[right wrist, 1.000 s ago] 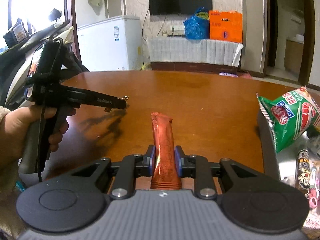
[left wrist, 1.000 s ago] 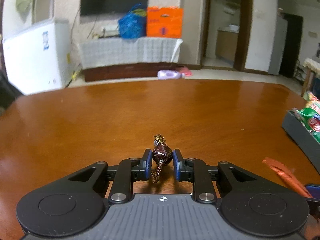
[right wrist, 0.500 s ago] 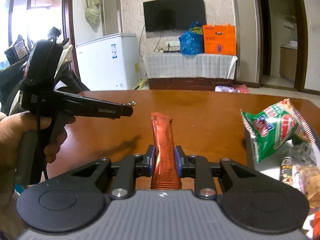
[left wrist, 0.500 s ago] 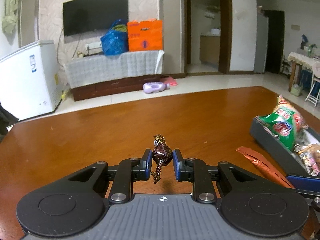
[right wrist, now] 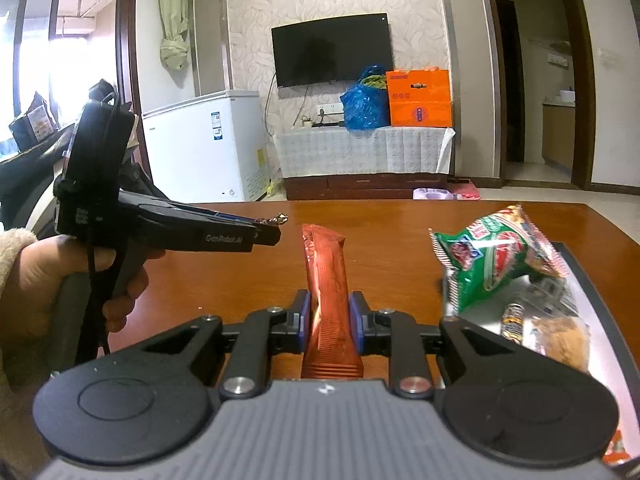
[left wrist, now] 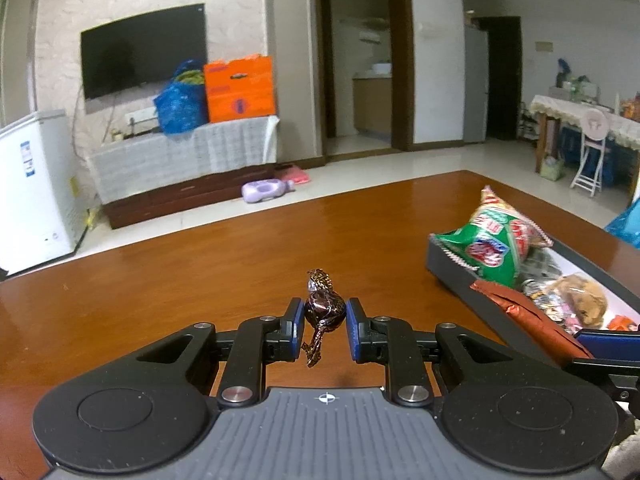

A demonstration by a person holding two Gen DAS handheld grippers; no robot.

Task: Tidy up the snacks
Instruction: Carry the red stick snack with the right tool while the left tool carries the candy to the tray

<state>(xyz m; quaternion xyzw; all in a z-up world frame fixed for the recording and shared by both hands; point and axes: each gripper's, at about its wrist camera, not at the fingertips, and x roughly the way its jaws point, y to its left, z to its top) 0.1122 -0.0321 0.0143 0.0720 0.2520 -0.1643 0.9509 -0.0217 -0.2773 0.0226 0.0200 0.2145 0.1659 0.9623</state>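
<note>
**Two grippers carry snacks toward a tray**

Left gripper (left wrist: 325, 327), raised above a brown wooden table (left wrist: 200, 280), clamps a small sweet (left wrist: 324, 307) in a dark, shiny wrapper between its blue pads. One twisted end of the wrapper sticks up and the other dangles below the jaws. A person's hand (right wrist: 44, 280) in a fluffy cream sleeve (right wrist: 14, 248) grips the handle of this tool.

Right gripper (right wrist: 331, 322), just beside it, is clenched on a long orange-red snack bar (right wrist: 326, 280), which points forward, away from the tool, with its far end in the air over the table.

To the right of both sits a dark tray (left wrist: 456, 280) with a pale inside, resting on the table. A green and red bag of snacks (left wrist: 496, 246) leans at its near end, partly above the rim. Behind the bag lie several smaller wrapped snacks (left wrist: 576, 300), heaped together and hard to tell apart. Neither carried item touches the tray.
</note>
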